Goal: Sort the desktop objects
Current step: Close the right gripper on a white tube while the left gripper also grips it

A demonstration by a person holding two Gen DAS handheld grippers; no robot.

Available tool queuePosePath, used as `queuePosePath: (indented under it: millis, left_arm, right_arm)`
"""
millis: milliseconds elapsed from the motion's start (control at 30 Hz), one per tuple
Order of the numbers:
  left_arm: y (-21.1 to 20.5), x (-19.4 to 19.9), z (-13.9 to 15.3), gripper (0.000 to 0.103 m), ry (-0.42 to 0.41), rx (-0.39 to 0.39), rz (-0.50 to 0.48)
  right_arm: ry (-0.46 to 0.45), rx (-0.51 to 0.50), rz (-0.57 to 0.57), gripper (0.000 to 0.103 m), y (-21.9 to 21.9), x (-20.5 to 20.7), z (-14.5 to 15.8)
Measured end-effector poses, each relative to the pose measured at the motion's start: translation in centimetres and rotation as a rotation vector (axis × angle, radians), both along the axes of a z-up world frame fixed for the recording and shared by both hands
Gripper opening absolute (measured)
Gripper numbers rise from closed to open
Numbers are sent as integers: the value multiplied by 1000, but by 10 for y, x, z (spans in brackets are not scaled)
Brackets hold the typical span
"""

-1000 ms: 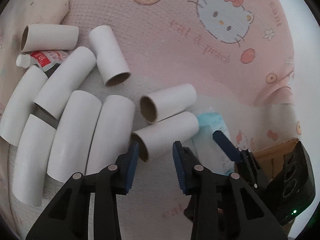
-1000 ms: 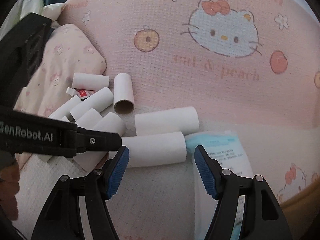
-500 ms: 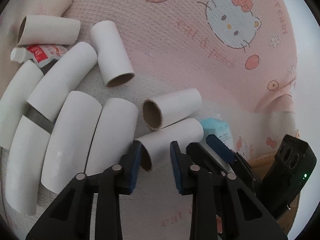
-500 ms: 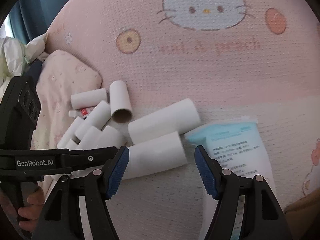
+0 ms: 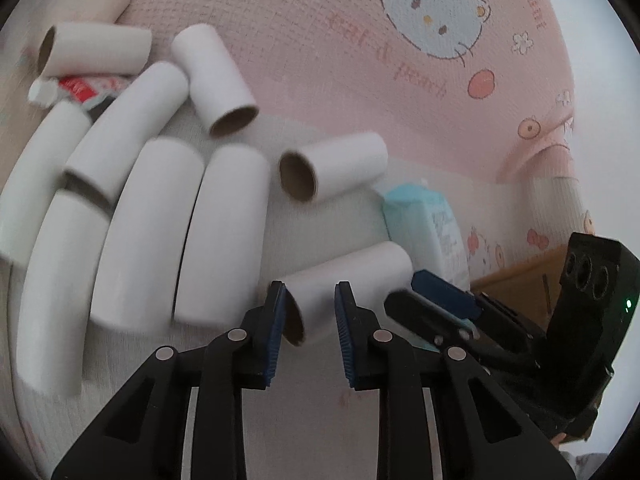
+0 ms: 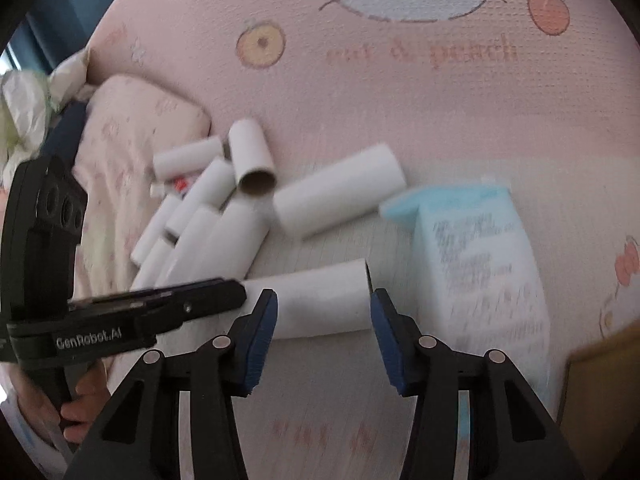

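Observation:
Several white cardboard tubes lie on a pink Hello Kitty blanket [image 5: 360, 60]. My left gripper [image 5: 310, 300] is shut on the open end of one white tube [image 5: 352, 276] and holds it lifted off the blanket. The same tube [image 6: 320, 300] shows in the right wrist view, lying across between the fingers of my right gripper [image 6: 323, 312], which is open around its free end without touching. A second loose tube [image 5: 332, 170] lies behind it. A pile of tubes [image 5: 140, 220] lies to the left, over a small red-and-white tube with a white cap [image 5: 76, 88].
A light blue packet with printed text [image 6: 476, 256] lies to the right of the held tube. A brown cardboard box edge [image 6: 600, 392] is at the lower right. A pink pillow [image 6: 140, 132] lies behind the pile at left.
My left gripper has closed on the near tube's end and lifted it away from the tube behind. My right gripper has moved in around its other end.

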State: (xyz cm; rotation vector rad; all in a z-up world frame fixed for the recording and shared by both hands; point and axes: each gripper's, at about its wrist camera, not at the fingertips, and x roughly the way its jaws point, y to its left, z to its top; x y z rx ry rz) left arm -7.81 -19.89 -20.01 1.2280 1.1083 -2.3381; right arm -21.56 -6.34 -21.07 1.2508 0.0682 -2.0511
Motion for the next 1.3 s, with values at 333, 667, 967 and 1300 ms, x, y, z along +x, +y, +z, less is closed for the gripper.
queuePosePath:
  millis: [333,667,967,1300]
  left_arm:
    - [47,-6,12,31,-59,-225,-203]
    - [34,6,25,56,-26,-184,-61]
    - [46,26,17,20,-33,-174,-2]
    - [38,19,-14,28,-25,87,74]
  right_arm:
    - [-119,94,100,46,22,65,-8]
    - [22,113,109,49,30,60,19]
    - [33,82,111,47,14,36,22]
    - [-101,81,76,18,16,12,-3]
